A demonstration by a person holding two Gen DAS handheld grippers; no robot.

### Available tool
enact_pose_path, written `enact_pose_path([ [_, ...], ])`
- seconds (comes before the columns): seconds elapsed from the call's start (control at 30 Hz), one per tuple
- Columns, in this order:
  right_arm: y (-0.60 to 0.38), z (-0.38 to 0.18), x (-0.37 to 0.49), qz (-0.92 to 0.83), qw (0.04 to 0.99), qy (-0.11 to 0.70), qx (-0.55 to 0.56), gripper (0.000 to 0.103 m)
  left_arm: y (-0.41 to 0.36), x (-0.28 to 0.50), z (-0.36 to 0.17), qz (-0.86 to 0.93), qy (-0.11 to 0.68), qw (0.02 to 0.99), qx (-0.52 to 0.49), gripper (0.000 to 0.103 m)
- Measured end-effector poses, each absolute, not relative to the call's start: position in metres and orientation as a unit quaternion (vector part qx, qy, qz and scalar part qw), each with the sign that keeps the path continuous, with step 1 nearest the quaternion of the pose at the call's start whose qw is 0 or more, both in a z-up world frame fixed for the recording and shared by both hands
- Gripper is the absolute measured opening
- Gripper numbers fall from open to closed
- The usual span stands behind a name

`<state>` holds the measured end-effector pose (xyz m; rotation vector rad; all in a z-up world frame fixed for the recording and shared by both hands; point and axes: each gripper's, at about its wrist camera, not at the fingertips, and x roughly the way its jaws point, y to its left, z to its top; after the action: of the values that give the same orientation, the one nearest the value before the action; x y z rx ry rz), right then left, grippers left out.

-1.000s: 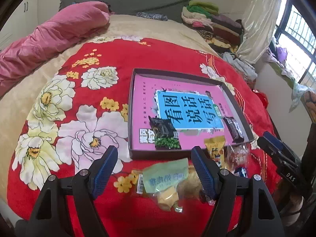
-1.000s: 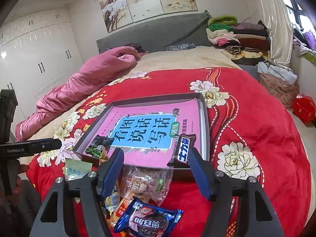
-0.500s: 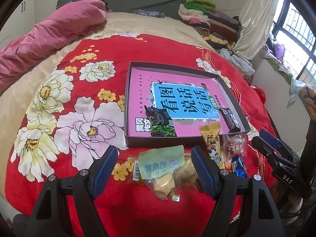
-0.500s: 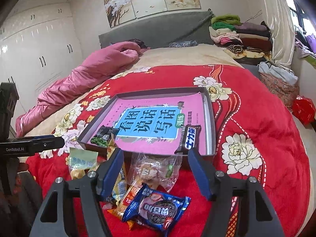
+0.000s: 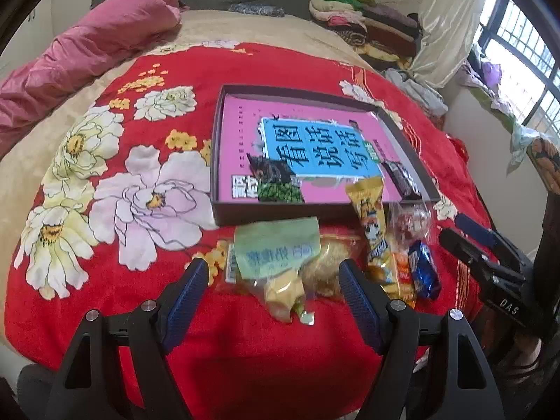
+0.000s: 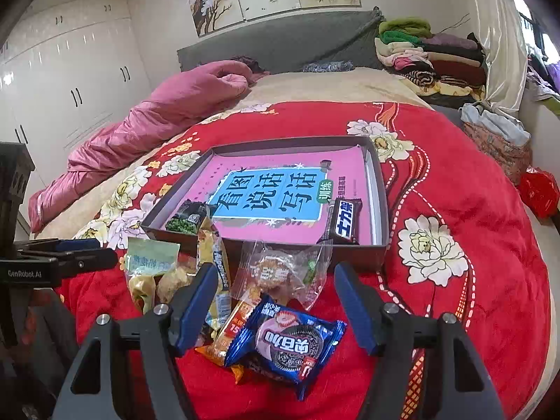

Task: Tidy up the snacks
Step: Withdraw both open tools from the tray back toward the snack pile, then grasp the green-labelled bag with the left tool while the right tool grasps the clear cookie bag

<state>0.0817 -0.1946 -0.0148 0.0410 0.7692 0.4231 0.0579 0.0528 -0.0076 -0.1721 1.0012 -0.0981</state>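
Cookie packet (image 6: pixel 290 344) lies between the gaping right hand-held gripper (image 6: pixel 274 306); left hand-held gripper (image 5: pixel 273 281) spread over green bag (image 5: pixel 276 248).

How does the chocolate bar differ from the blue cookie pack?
The chocolate bar lies inside the box; the cookie pack lies on the red blanket, outside it. The bar is dark and narrow; the pack is blue and wider. Both are sealed, and neither is gripped.

Glossy plastic cookie wrapper (image 6: pixel 290 346); plush cloth blanket (image 5: pixel 140 315); matt cardboard tray (image 5: pixel 273 211); satin quilt (image 6: pixel 168 112).
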Motion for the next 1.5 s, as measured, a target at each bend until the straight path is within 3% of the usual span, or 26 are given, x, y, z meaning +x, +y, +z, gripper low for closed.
enact_pose_path([
  [0.6,-0.189,-0.017,0.072,0.208,0.902,0.38,0.003,0.069,0.044,0.05,-0.042,-0.063,0.524,0.845,-0.088,0.078],
  [0.8,-0.191,-0.024,0.079,0.201,0.899,0.389,0.007,0.074,0.042,0.054,-0.053,-0.065,0.528,0.841,-0.097,0.078],
  [1.5,-0.176,-0.053,0.114,0.193,0.887,0.42,0.018,0.075,0.048,0.064,-0.066,-0.058,0.522,0.844,-0.112,0.077],
])
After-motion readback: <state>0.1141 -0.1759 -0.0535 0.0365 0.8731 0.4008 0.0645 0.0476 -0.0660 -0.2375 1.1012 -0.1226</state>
